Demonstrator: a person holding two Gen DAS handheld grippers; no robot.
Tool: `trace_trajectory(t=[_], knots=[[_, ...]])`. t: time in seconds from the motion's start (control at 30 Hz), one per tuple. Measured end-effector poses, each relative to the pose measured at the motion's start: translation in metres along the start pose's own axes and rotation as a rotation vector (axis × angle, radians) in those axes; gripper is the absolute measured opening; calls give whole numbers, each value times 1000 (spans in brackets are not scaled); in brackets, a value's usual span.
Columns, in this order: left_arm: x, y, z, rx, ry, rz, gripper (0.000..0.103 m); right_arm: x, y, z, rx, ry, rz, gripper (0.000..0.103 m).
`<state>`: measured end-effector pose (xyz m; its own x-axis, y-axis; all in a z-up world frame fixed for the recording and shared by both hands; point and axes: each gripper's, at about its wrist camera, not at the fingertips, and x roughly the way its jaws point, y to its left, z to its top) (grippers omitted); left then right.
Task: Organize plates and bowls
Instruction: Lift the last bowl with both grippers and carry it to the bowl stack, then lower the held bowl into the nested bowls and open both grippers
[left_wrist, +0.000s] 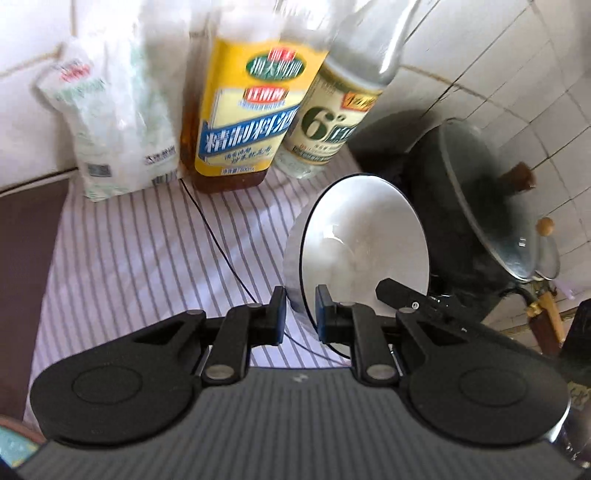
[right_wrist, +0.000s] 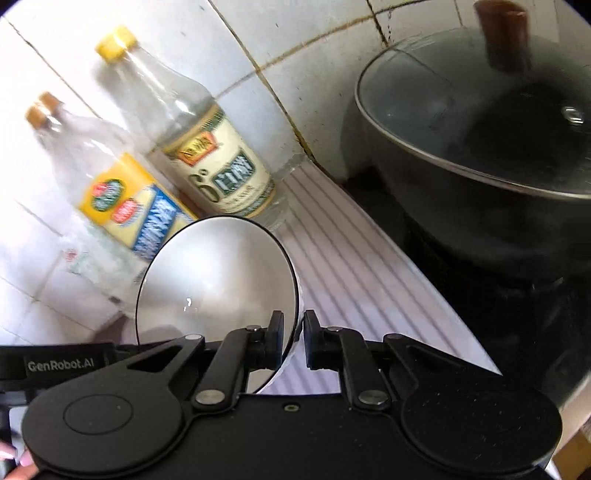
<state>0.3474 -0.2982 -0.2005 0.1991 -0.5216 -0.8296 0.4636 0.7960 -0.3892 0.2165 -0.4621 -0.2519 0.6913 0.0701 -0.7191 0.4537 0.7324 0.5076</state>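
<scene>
Bowl (left_wrist: 365, 236) up off the striped worktop (left_wrist: 147, 258), tipped on edge, near the bottles (left_wrist: 251, 110) at the far wall and left of the lidded pot (left_wrist: 461, 221). Probably carried so by two grips to steady it on the way to a stack. Left tongs (left_wrist: 301, 319) part open, clamped across the near rim. Right tongs (right_wrist: 293, 336) nearly together, pinching the rim's thin right edge.

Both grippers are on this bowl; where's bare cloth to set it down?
The bowl can go on the striped cloth left of it, bordered by the salt bag and cooking wine bottle behind. A thin black cable crosses it. It is crowded on the right, by the lidded black pot and the vinegar bottle.
</scene>
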Motion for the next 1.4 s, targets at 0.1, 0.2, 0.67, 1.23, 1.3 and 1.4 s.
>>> trace_trajectory(t=[0.1, 0.2, 0.67, 1.23, 1.3, 1.4], knots=[[-27, -2, -11, -2, -20, -12, 14, -27, 9, -7, 26, -27, 17, 15], [-52, -3, -23, -11, -33, -23, 14, -54, 21, -16, 16, -48, 15, 15], [-145, -14, -91, 0, -99, 14, 14, -133, 56, -72, -10, -54, 55, 15], [-138, 0, -140, -27, -47, 89, 14, -138, 59, -122, -28, -7, 42, 16], [-131, 4, -141, -40, -31, 87, 14, -133, 61, -125, -48, -1, 25, 16], [-120, 13, -143, -73, -3, 81, 14, -124, 63, -127, -89, 7, 2, 16]])
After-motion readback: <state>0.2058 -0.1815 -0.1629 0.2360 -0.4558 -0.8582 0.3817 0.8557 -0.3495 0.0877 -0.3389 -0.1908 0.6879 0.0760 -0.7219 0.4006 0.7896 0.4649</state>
